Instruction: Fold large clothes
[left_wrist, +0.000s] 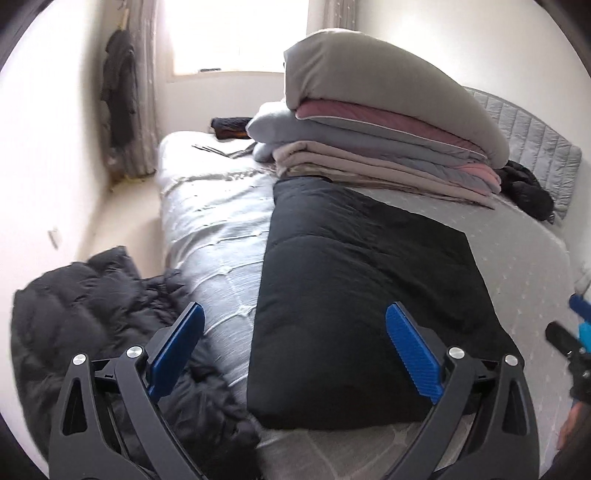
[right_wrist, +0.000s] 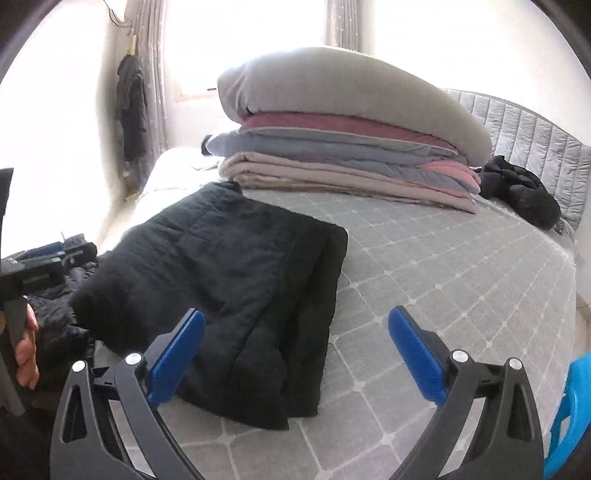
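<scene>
The folded black coat (left_wrist: 365, 295) lies flat on the grey bed (right_wrist: 461, 266) just in front of both tongs — the left gripper (left_wrist: 295, 350) and the right gripper (right_wrist: 295, 354) hover above its near edge, jaws wide apart, nothing between them.

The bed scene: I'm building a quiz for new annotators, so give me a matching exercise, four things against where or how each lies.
Things:
1. folded black garment
2. crumpled black puffer jacket
3. grey pillow
4. dark clothes on the wall

Places or states:
A. on top of the stack of folded blankets
B. hanging beside the curtain
C. flat on the grey bed cover, in front of the grippers
D. unfolded, at the bed's near left edge

Pairs: 1-C, 2-D, 3-A, 4-B
</scene>
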